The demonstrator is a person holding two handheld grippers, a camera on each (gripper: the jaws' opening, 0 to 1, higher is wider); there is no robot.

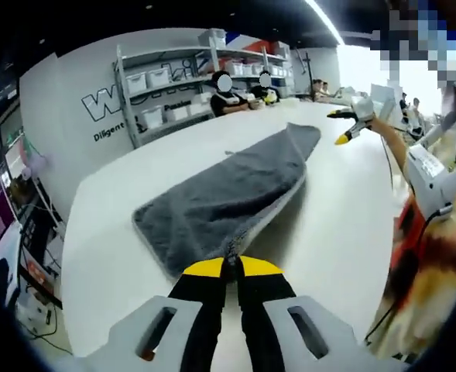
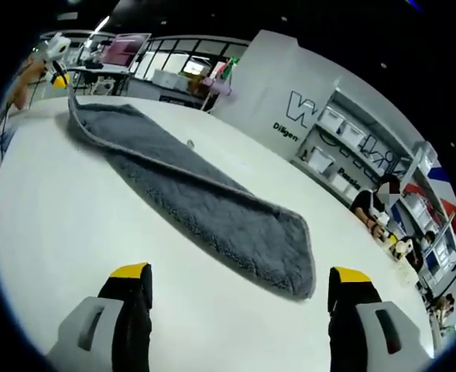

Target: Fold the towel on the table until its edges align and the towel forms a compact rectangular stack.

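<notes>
Towel [image 1: 228,198] stretches lengthwise from left gripper [image 1: 231,267], seemingly pinched.

We see the left gripper [image 1: 231,267] with its jaws pressed together. The right gripper [image 2: 239,280] has its jaws spread wide.

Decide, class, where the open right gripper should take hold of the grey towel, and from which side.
Probably the near corner of the grey towel, closest to the right gripper. Come in low from the table side ahead of the jaws: that end lies flat with its hemmed edge exposed, while the left gripper already pinches the far end.
</notes>
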